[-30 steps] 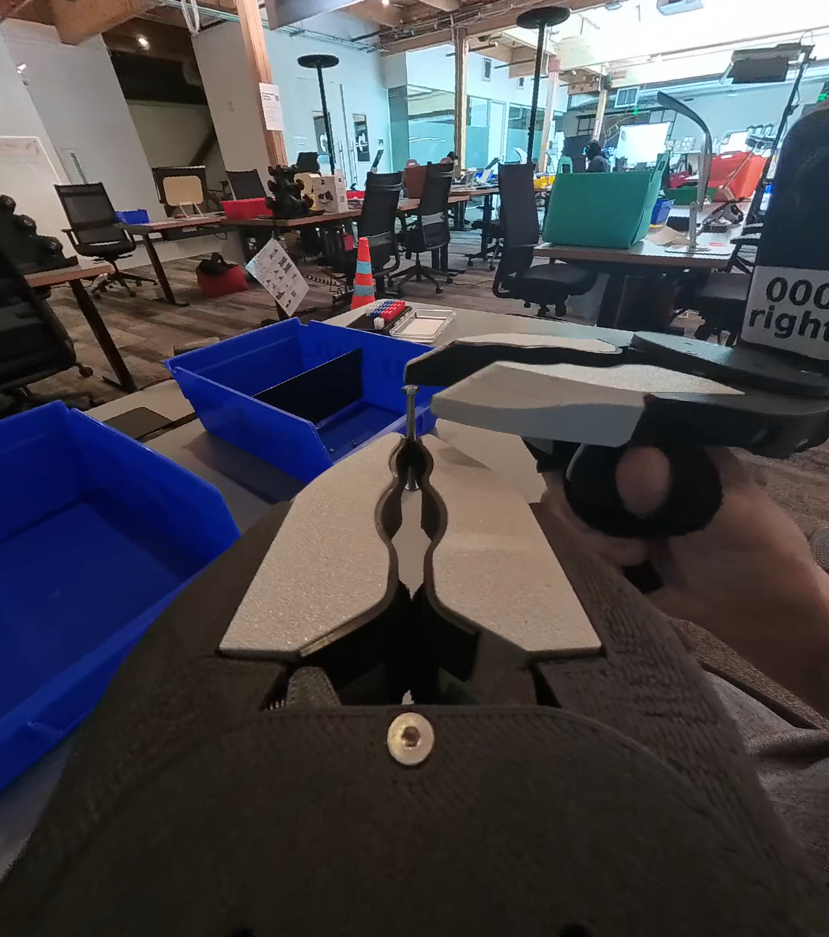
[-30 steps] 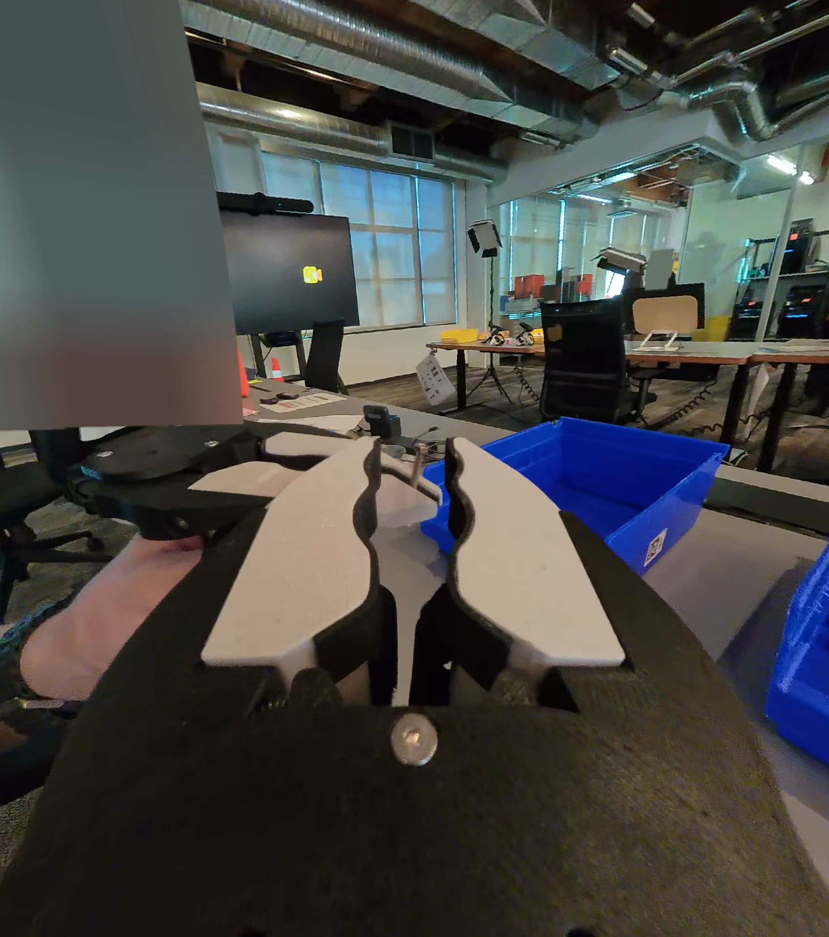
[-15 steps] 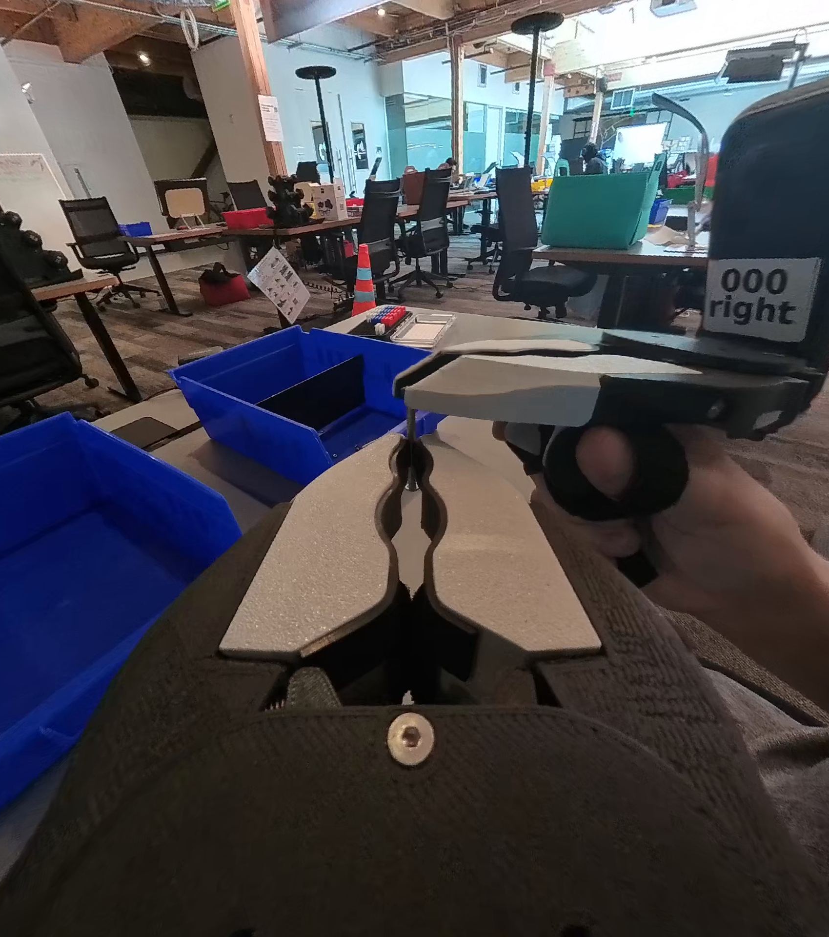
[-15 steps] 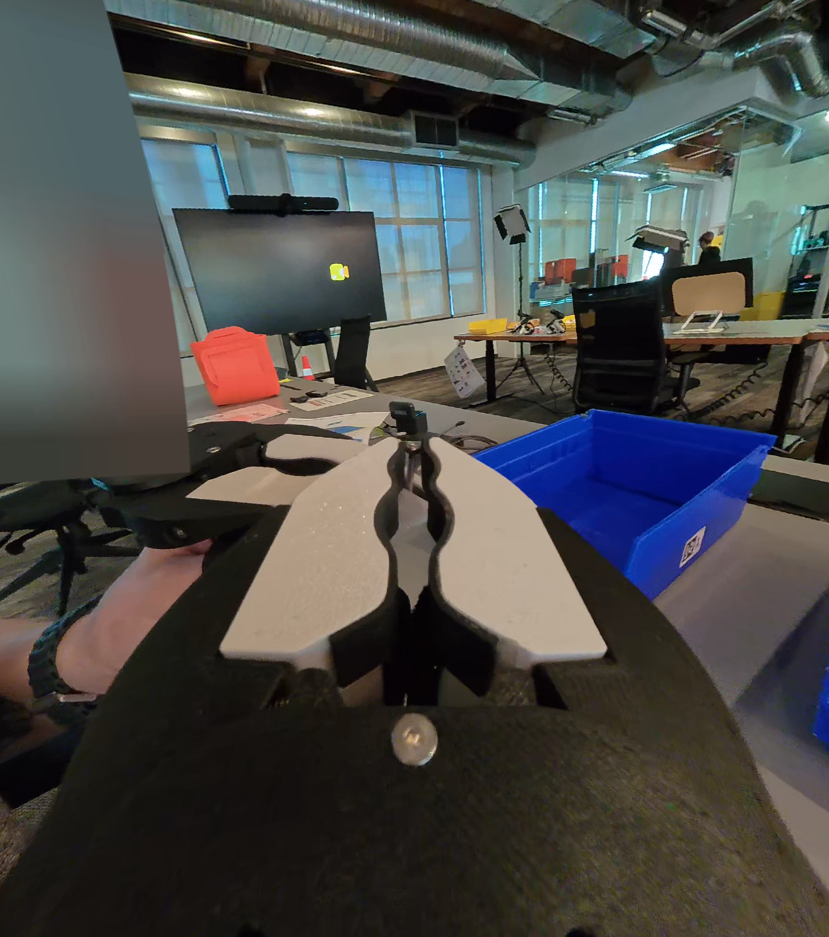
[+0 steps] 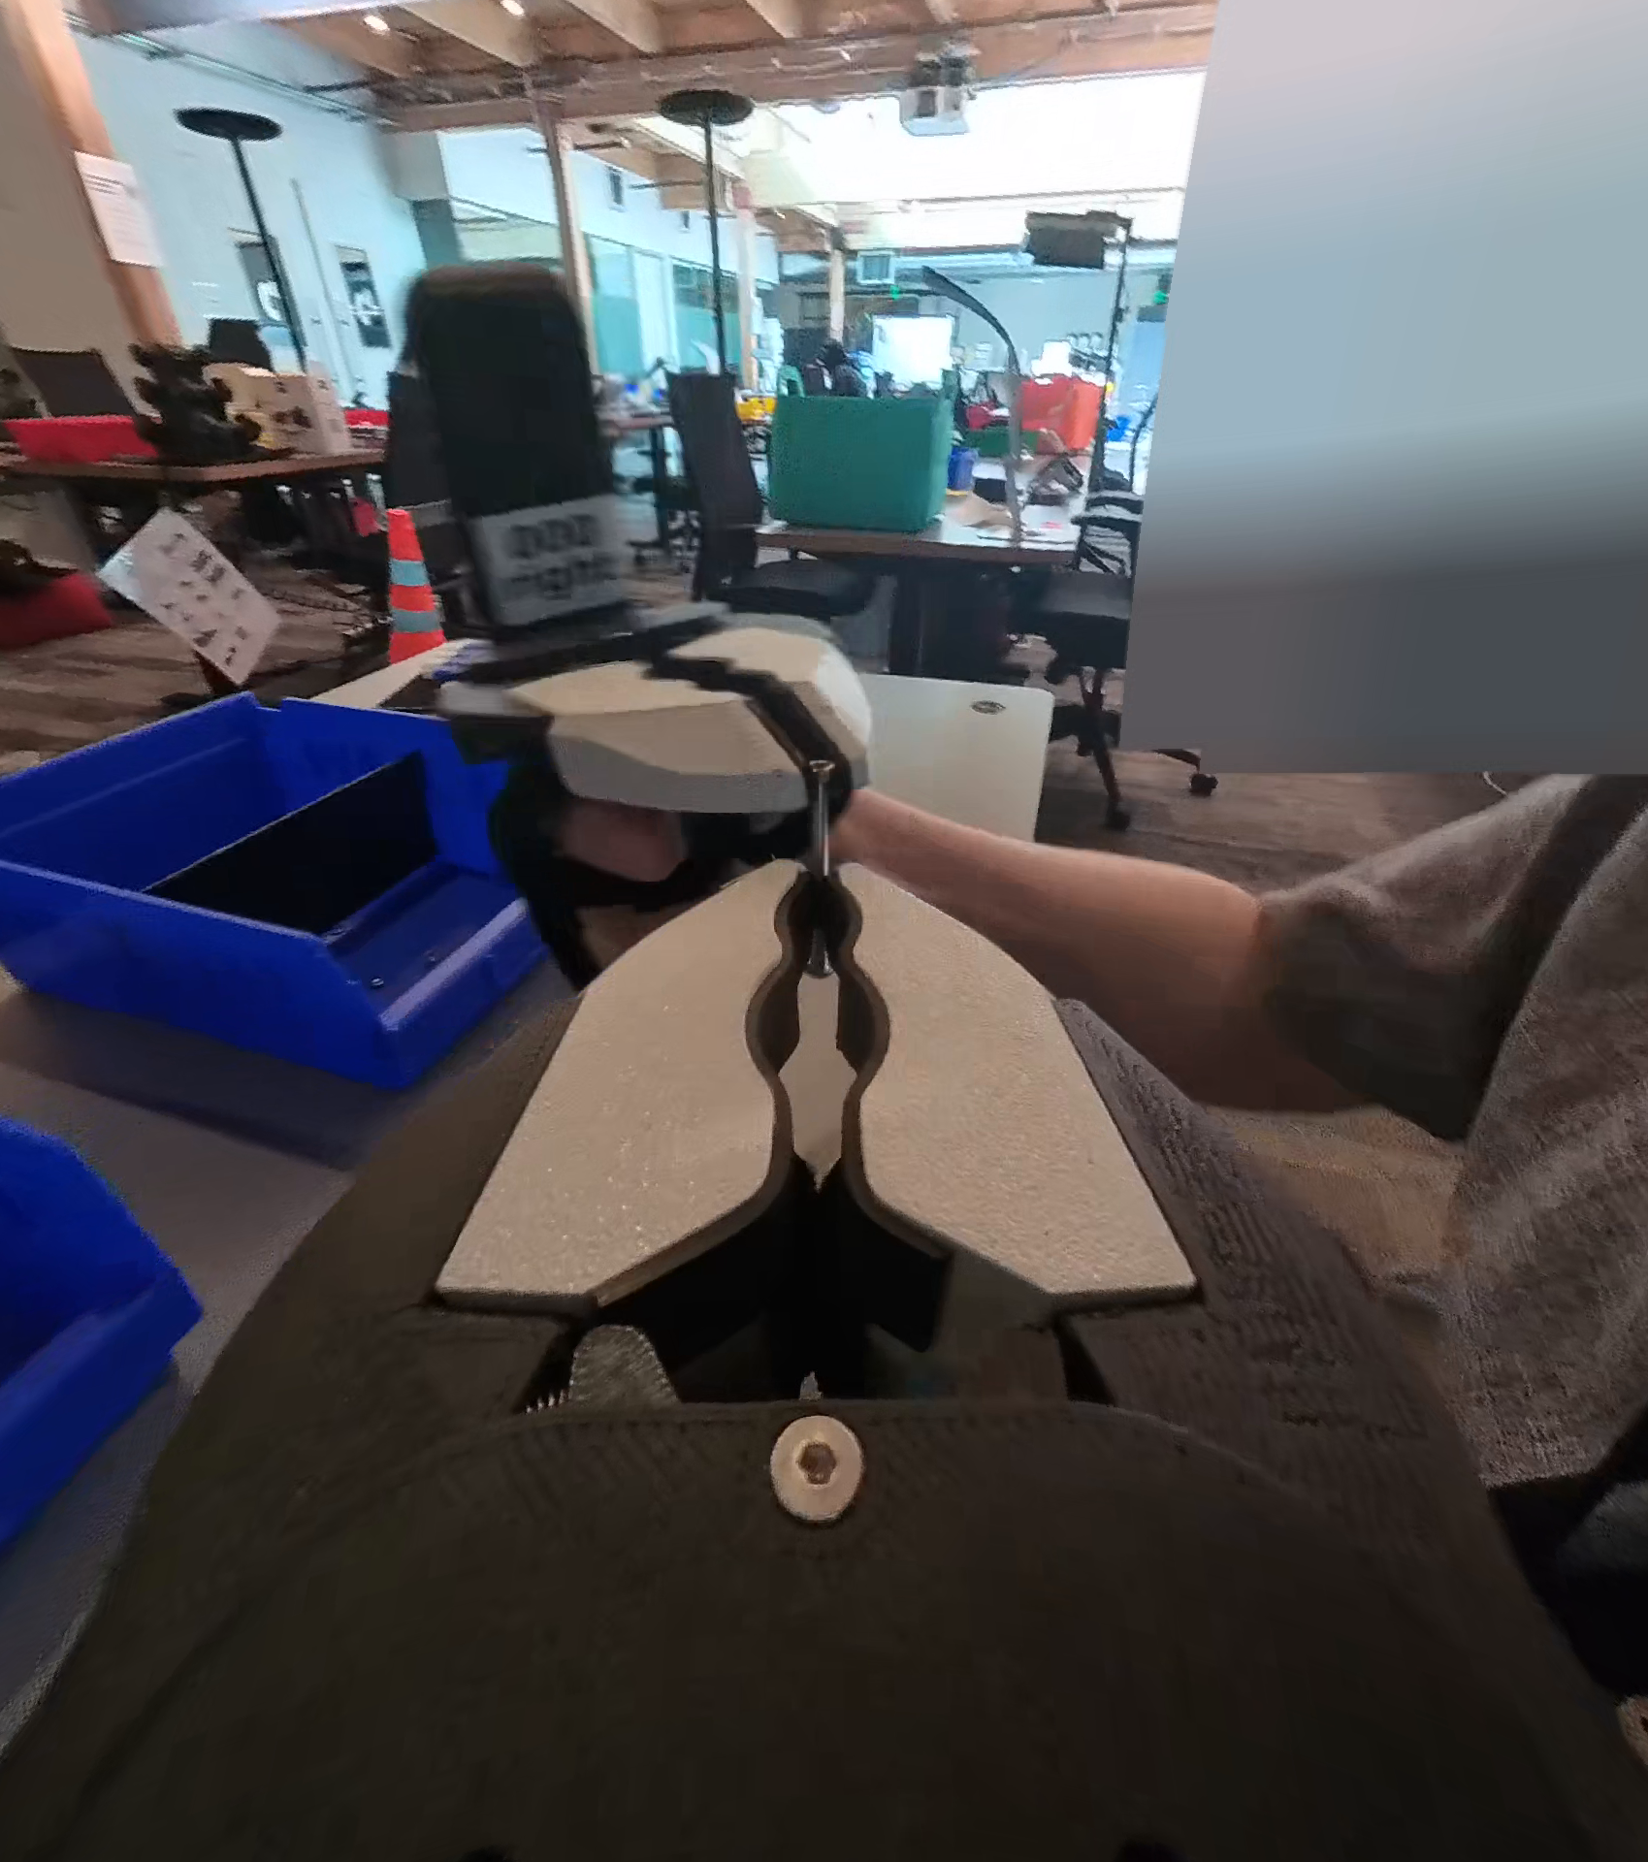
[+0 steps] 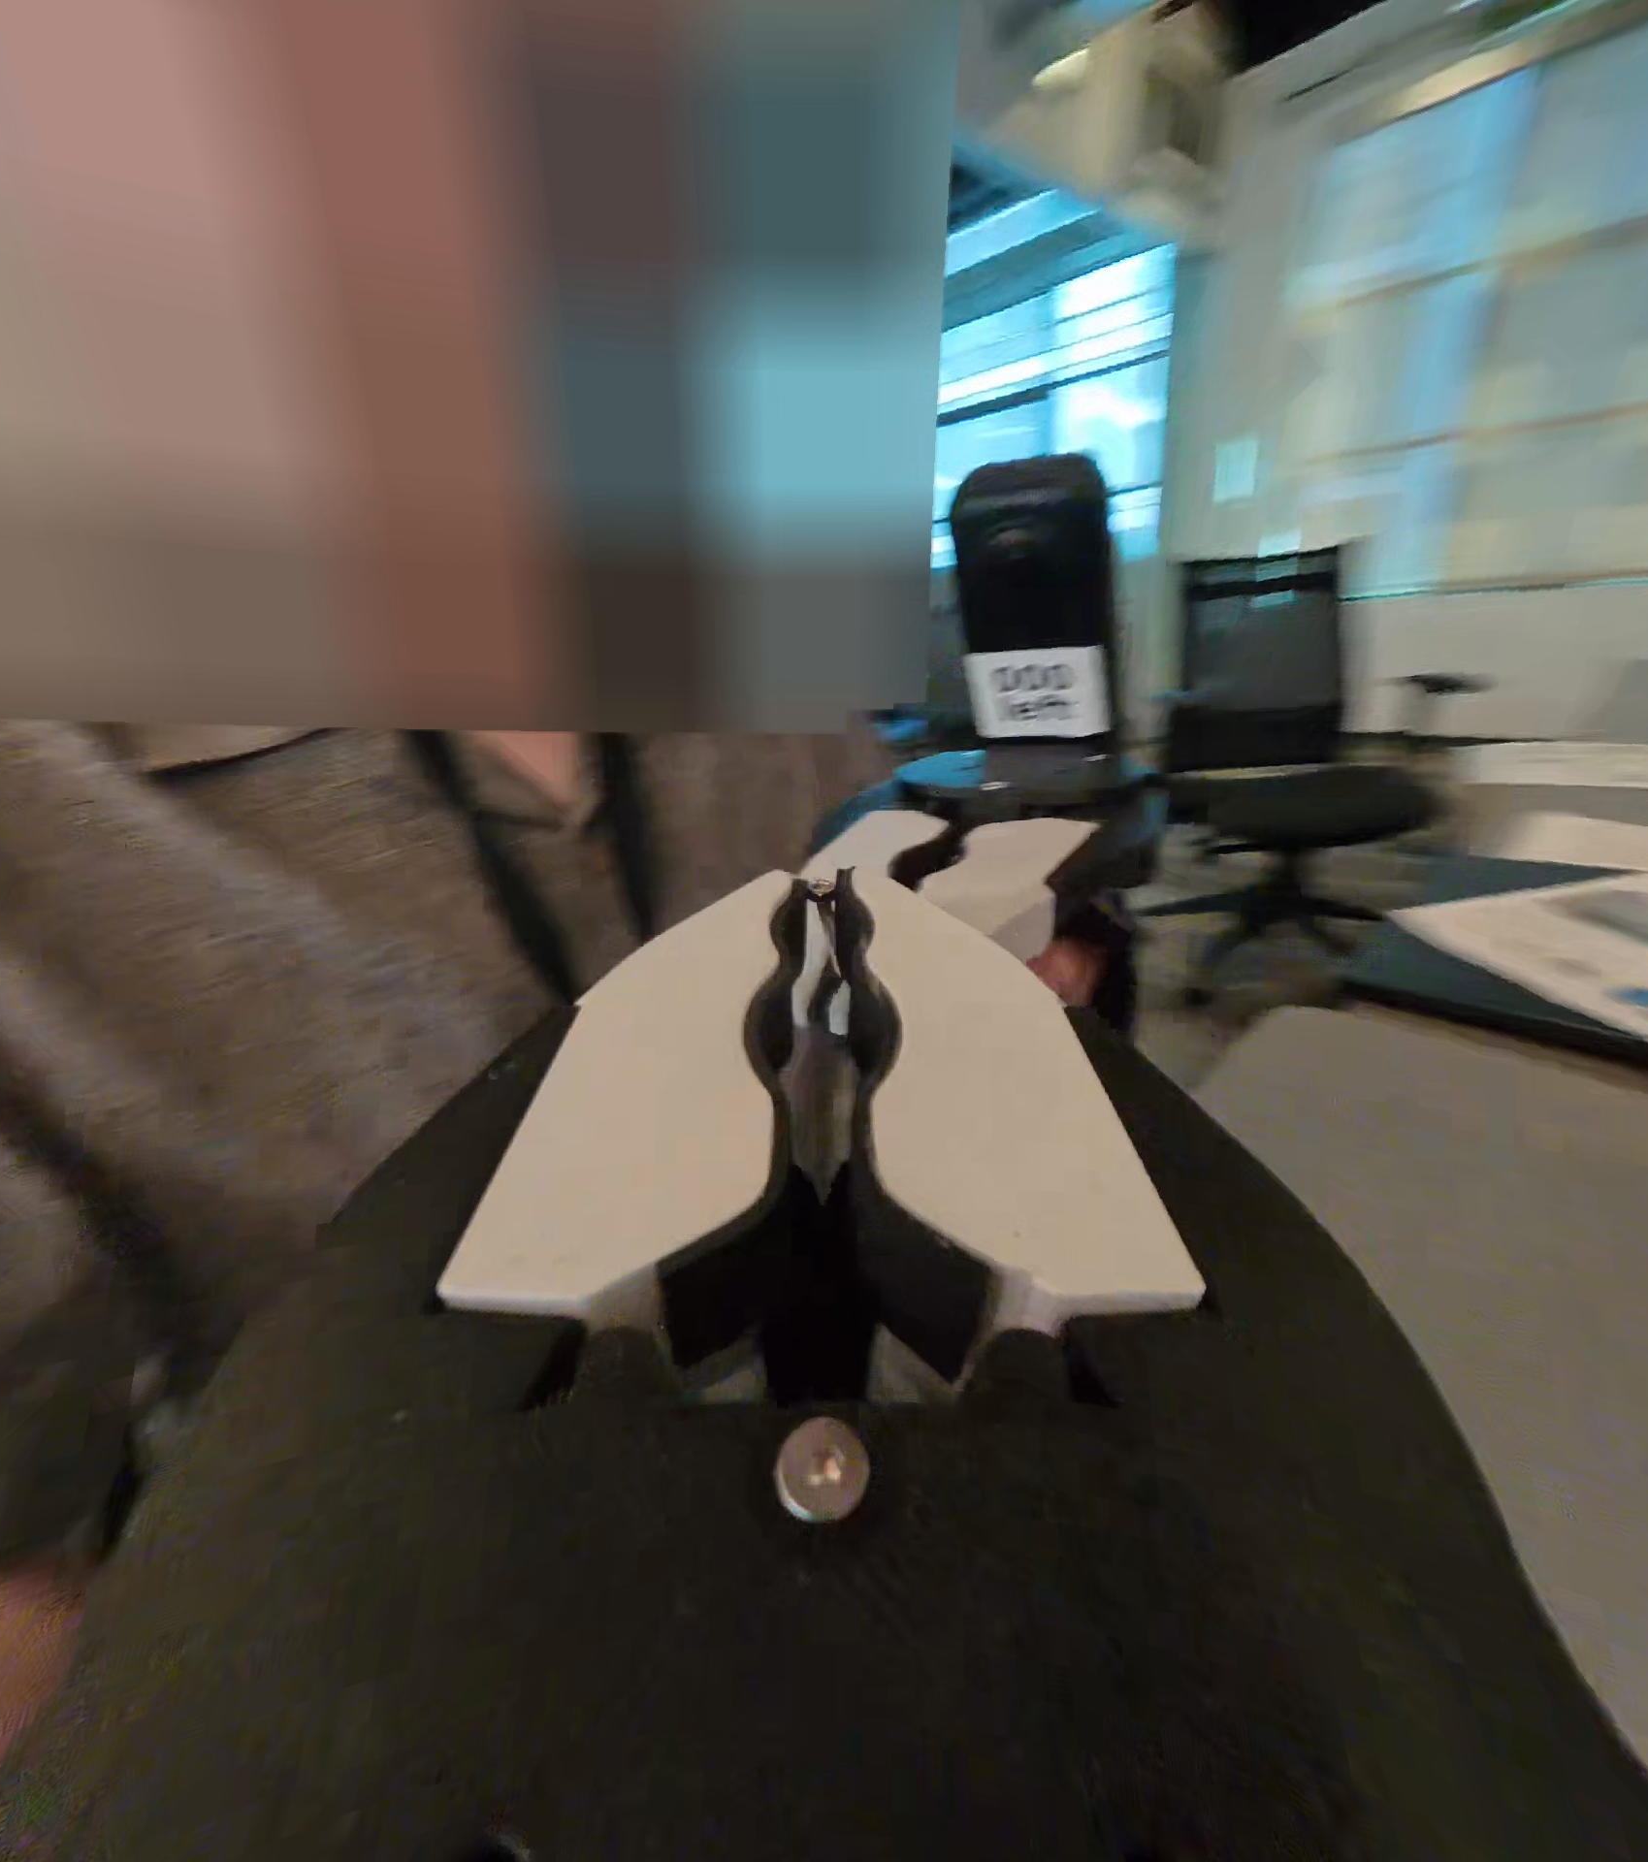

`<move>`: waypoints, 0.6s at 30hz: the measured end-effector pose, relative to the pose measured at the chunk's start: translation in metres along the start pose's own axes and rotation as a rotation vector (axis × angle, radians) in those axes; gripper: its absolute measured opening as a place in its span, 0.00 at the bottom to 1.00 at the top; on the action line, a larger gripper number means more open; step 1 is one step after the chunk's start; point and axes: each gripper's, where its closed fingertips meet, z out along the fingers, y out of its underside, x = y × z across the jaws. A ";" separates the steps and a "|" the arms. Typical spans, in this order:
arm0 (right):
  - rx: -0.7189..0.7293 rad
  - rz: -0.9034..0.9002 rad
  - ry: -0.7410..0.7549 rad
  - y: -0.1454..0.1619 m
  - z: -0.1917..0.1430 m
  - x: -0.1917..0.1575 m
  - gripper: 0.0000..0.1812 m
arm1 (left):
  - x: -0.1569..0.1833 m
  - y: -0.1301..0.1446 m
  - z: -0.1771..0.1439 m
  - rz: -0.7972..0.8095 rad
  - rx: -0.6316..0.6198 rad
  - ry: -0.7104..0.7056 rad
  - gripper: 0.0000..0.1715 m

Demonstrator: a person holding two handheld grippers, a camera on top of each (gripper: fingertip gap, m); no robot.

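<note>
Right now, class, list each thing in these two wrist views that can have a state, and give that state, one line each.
left gripper: shut on thin metal screw
thin metal screw: upright, pinched at both ends
right gripper: shut on the screw's head
nearer blue plastic bin: open-topped
farther blue plastic bin: holds a dark divider

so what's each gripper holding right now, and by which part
Both are shut on one thin metal screw: the left gripper pinches its lower shank, the right gripper its head end.
</note>
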 end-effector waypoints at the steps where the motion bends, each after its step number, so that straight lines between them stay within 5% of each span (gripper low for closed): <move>1: -0.021 0.042 -0.104 0.002 -0.001 -0.005 0.03 | 0.004 0.002 0.002 0.001 -0.008 0.015 0.01; 4: -0.063 0.123 -0.315 0.005 0.000 -0.011 0.03 | 0.007 0.003 0.004 -0.006 -0.007 0.025 0.01; 7: -0.057 0.140 -0.358 0.002 0.002 -0.007 0.03 | 0.004 0.000 0.002 -0.006 0.003 0.008 0.01; 15: 0.078 0.070 -0.162 -0.007 -0.003 0.002 0.09 | -0.002 -0.003 -0.002 0.001 0.013 -0.021 0.01; 18: 0.126 -0.009 0.070 -0.009 -0.005 0.008 0.12 | -0.007 -0.005 -0.005 0.010 0.017 -0.049 0.01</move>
